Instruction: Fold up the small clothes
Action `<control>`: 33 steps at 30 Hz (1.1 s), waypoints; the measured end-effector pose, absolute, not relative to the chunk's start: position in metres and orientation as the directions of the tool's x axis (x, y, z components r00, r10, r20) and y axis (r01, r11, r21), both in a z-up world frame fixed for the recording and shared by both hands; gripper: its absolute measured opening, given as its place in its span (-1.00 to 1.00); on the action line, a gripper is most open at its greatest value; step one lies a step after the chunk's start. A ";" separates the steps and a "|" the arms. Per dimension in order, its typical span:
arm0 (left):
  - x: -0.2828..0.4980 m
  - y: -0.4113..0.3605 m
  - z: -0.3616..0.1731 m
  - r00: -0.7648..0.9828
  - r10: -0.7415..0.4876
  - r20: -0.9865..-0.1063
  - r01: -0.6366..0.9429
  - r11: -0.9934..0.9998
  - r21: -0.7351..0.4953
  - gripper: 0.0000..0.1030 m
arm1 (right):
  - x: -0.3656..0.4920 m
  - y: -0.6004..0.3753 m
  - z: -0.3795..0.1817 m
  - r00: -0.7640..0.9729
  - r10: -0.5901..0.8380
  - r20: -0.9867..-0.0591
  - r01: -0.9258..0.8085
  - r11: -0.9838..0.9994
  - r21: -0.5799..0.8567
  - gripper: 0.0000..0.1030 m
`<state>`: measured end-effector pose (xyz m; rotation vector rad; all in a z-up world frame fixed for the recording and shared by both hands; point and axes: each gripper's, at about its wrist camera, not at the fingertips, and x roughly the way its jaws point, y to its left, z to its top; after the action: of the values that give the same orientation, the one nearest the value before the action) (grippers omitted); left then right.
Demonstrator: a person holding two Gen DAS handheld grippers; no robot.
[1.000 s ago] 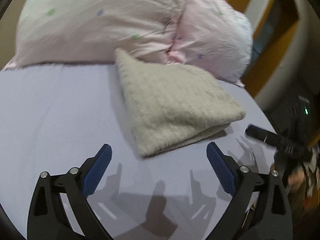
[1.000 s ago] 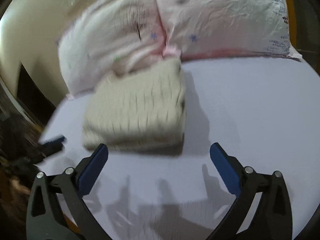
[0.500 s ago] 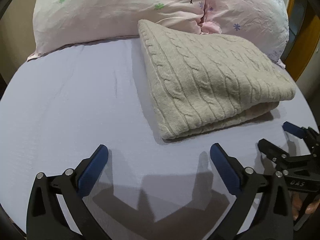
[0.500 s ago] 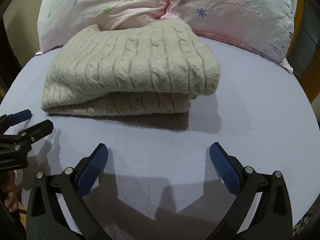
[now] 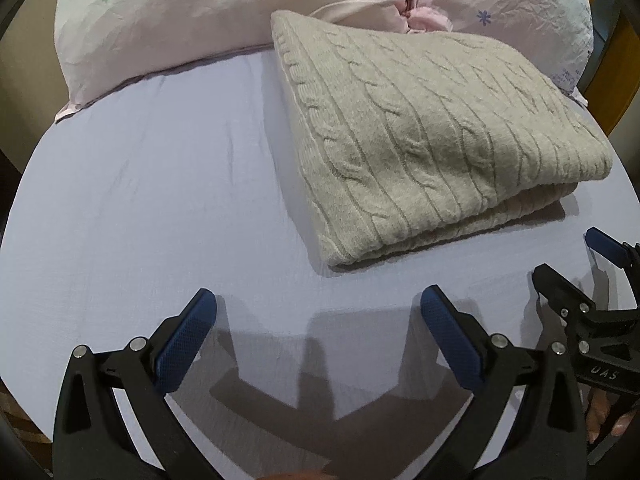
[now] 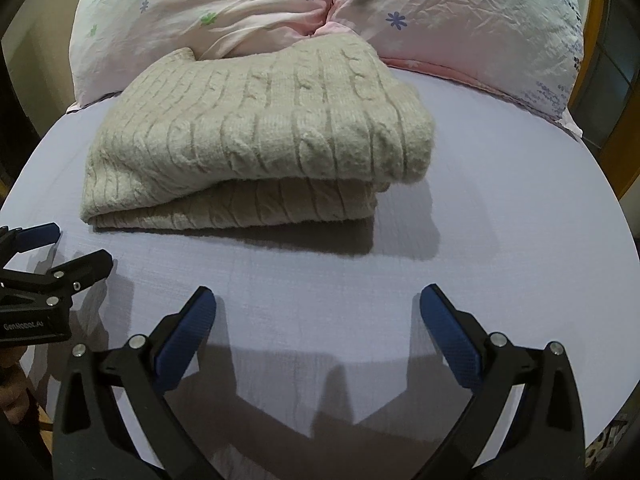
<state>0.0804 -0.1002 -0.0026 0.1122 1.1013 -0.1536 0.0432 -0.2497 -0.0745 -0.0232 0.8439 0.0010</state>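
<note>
Resting folded on sheet [image 6: 500, 216]: sweater [image 6: 256, 136]; left gripper [image 5: 318, 320], right gripper [image 6: 318, 320] spread, seemingly empty.

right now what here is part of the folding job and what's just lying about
For the job:
- folded sweater
- left gripper, open, empty
- right gripper, open, empty
- bed sheet as the folding surface

Just lying about:
- two pillows behind the sweater, touching its far edge

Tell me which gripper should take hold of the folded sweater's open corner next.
Probably the right gripper. The beige sweater lies almost straight ahead of it, layered edges facing its open jaws. From the left gripper, also open and empty, the sweater sits off to the right, showing mostly its folded side.
</note>
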 end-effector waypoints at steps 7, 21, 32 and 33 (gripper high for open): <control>0.082 -0.100 -0.002 0.436 -0.068 -0.897 0.182 0.983 0.014 0.97 | 0.043 -0.250 -0.074 0.665 -0.008 -0.747 -0.011 1.000 -0.020 0.97; 0.081 -0.100 -0.002 0.440 -0.068 -0.895 0.182 0.983 0.014 0.97 | 0.043 -0.249 -0.075 0.665 -0.009 -0.747 -0.008 1.000 -0.020 0.97; 0.081 -0.099 -0.003 0.445 -0.069 -0.893 0.181 0.983 0.014 0.97 | 0.043 -0.249 -0.075 0.665 -0.011 -0.747 -0.006 1.000 -0.020 0.97; 0.081 -0.099 -0.003 0.445 -0.069 -0.893 0.181 0.983 0.014 0.97 | 0.043 -0.249 -0.075 0.665 -0.011 -0.747 -0.006 1.000 -0.020 0.97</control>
<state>0.0806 -0.0988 -0.0028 0.1132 1.0990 -0.1554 0.0432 -0.2486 -0.0745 -0.0212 0.8430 -0.0025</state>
